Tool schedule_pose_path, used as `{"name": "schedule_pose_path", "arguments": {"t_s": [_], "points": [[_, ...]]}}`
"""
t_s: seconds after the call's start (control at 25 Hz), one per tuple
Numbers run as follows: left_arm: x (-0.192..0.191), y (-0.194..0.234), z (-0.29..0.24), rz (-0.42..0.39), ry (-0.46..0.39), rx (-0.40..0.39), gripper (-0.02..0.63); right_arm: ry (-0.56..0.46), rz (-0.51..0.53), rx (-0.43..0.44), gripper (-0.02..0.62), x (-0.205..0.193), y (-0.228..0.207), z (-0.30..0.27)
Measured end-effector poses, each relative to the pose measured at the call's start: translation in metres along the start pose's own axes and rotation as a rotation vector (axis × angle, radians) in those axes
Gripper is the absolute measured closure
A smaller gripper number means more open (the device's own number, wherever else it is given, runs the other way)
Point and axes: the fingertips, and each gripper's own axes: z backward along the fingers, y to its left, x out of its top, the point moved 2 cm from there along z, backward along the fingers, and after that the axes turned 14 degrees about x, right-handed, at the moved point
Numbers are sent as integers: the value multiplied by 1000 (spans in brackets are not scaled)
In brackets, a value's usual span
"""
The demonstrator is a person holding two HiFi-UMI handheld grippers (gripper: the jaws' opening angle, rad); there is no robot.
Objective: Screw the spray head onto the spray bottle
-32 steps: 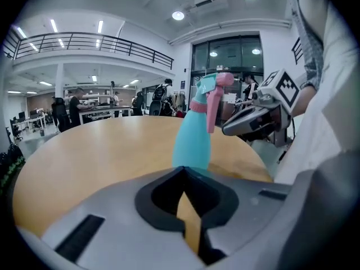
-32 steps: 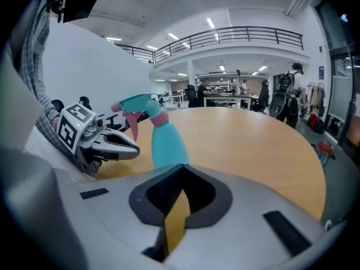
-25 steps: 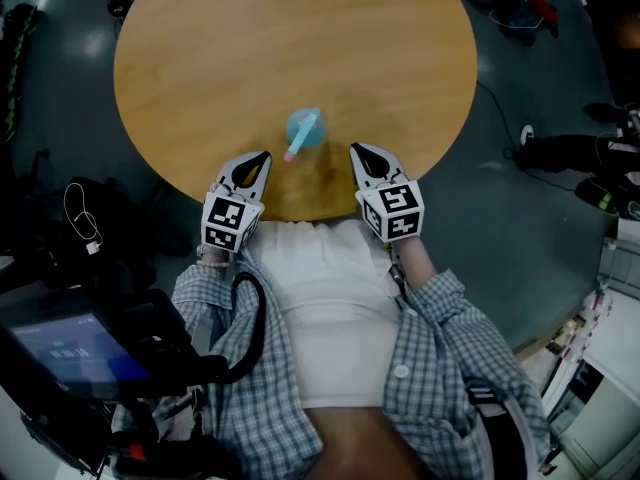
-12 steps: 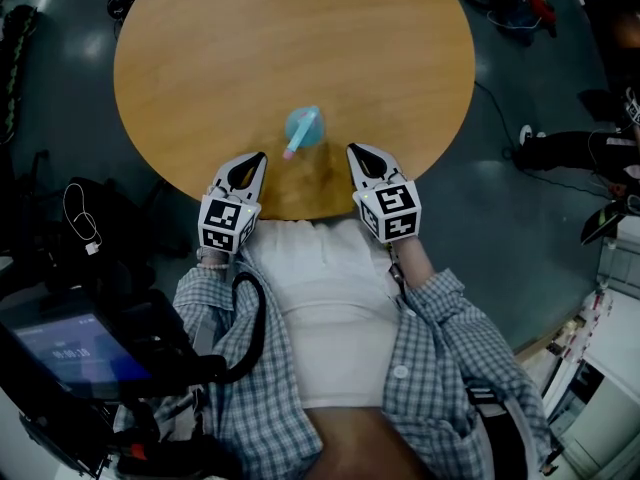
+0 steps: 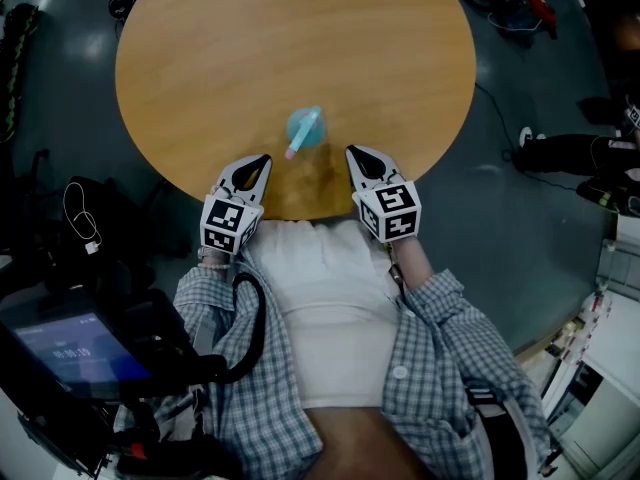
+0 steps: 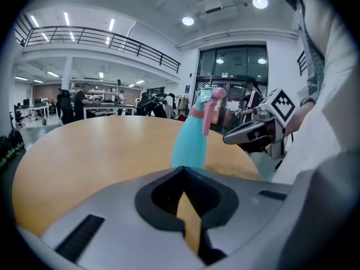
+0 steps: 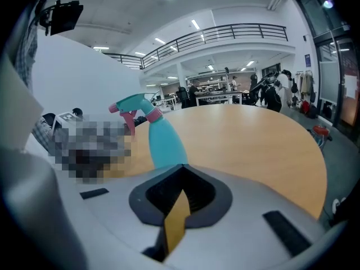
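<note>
A teal spray bottle (image 5: 303,130) with its pink and teal spray head on top stands upright on the round wooden table (image 5: 250,48), near the front edge. My left gripper (image 5: 262,158) rests at the table's near edge, left of the bottle, shut and empty. My right gripper (image 5: 352,152) sits to the bottle's right, also shut with nothing in it. In the left gripper view the bottle (image 6: 192,138) stands just past the jaws, with the right gripper (image 6: 228,140) beyond it. In the right gripper view the bottle (image 7: 159,136) stands a little left of centre.
Grey floor surrounds the table. A dark cart with a lit screen (image 5: 70,353) stands at the lower left. Cables and dark gear (image 5: 505,3) lie on the floor at the upper right. People and desks show far off in the hall.
</note>
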Motion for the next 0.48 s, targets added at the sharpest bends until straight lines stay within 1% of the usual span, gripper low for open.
{"name": "schedule_pose_path", "arguments": {"t_s": [0.48], "points": [[-1,0,-1,-2,6,0,600,0,6,4,601,1,1,-1]]}}
